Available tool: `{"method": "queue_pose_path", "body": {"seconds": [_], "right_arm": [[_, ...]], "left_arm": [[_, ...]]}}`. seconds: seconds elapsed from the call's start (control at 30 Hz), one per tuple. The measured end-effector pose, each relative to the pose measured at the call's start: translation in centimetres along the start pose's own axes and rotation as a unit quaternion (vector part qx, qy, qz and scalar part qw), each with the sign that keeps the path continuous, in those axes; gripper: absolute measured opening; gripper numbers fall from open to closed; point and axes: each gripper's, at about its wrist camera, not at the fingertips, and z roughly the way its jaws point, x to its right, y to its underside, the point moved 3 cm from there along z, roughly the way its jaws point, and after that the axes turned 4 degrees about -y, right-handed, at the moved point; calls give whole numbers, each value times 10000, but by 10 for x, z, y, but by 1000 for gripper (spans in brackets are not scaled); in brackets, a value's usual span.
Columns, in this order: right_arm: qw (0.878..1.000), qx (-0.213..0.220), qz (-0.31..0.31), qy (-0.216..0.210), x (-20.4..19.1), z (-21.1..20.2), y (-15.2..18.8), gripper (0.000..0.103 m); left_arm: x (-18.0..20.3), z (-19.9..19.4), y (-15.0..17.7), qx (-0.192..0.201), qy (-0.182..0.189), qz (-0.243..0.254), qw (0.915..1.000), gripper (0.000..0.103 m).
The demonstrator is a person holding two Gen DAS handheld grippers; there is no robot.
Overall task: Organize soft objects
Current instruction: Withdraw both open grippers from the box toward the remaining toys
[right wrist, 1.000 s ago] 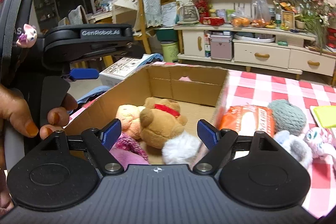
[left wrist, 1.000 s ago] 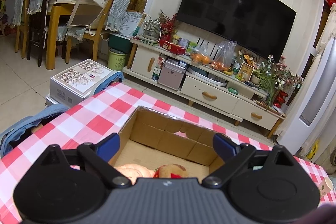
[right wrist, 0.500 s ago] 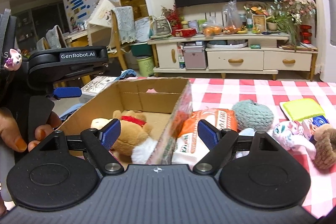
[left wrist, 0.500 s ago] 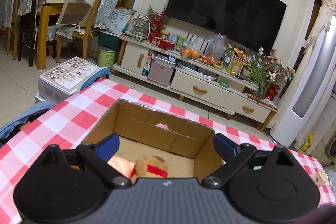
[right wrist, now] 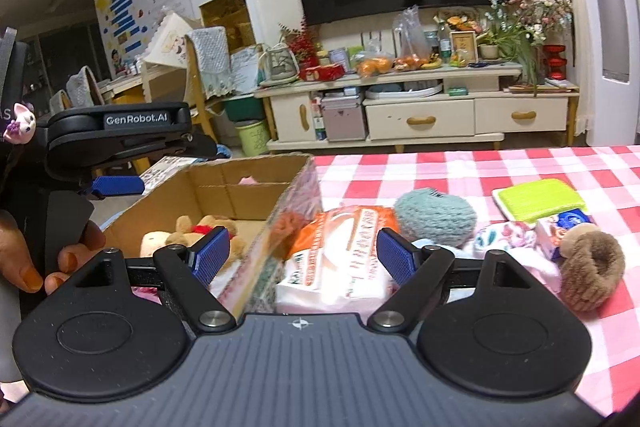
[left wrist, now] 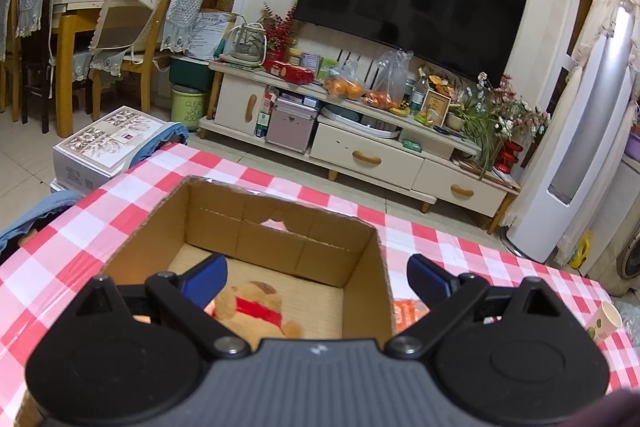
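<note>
**Cardboard box part filled, both grippers empty above the checked table**

The red-and-white checked table (left wrist: 92, 211) was seen bearing an open cardboard box (left wrist: 280, 239); inside it a brown teddy bear with a red scarf (left wrist: 250, 307) was lying on the box floor, with a pale peach soft toy (right wrist: 154, 241) just beside it in the right wrist view, while what else lay in the box was hidden behind the grippers. Outside the box, against its right wall, an orange-and-white packet (right wrist: 340, 259) was lying; near it a grey-green knitted heart (right wrist: 436, 217), a pink patterned soft item (right wrist: 504, 239), a brown furry toy (right wrist: 592, 267) and a lime-green pad (right wrist: 540, 203) were spread on the cloth; a paper cup (left wrist: 604, 321) stood at the table's far right edge.

The left gripper (left wrist: 316, 277) was held over the box with its fingers spread wide and nothing between them; the right gripper (right wrist: 304, 259) was likewise wide apart and empty, straddling the box's right wall and the packet. Compared with a second earlier, the right gripper had shifted rightward from over the box's contents toward the loose items; the left view had been raised, so more of the box interior was shown.
</note>
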Motion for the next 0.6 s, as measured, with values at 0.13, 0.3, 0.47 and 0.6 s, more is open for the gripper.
{"method": "queue_pose_path", "body": {"seconds": [0.13,0.3,0.47,0.6], "right_arm": [[9998,105,45,132,3,-4,1,101],[9994,185,125,273,5,-9,5,101],[9985,268,229,424,9,-15,8,101],[9976,289,356,514,14,-18,12,101]], "left_arm": [[10,0,4,-19,34,102,9999,96],[22,-1,9,-46,61,246,9997,96],[35,0,15,-78,76,387,9992,96],[46,0,19,-87,116,525,9985,96]]}}
